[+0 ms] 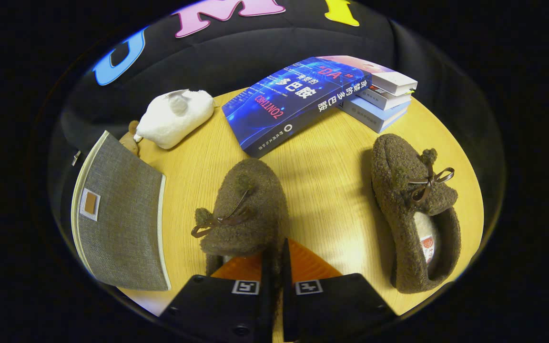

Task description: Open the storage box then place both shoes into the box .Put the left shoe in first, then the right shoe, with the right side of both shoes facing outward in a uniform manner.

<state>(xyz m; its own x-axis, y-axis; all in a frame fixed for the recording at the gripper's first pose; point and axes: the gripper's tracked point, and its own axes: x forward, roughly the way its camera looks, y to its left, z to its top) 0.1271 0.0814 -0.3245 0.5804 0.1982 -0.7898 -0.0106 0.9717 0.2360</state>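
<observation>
I have the gripper [274, 259] clamped on the near shoe [246, 209]: the two fingers are drawn almost together, with only a thin sliver of the shoe's edge between them, and both press on it at the heel side of the opening. This shoe is a fuzzy dark brown slipper with a rounded toe pointing away from me, a small pompom and a thin brown bow on top. It sits just ahead of the fingers, over the light wooden table [331, 190]; I cannot tell whether its sole is touching the wood.

The second shoe [412, 209] lies to the right, well apart from the first, flat on the table. It is the same fuzzy brown, with the same bow and pompom, and I can see into its pale lining, where a small label sits.

The storage box [119, 214] stands at the left edge of the table, a grey woven fabric surface with pale trim and a small tan patch. I cannot tell whether it is open.

Farther off, a large blue book [293, 102] leans on a short stack of books [384, 97] at the far right. A white plush toy [177, 116] lies at the far left, beyond the box.
</observation>
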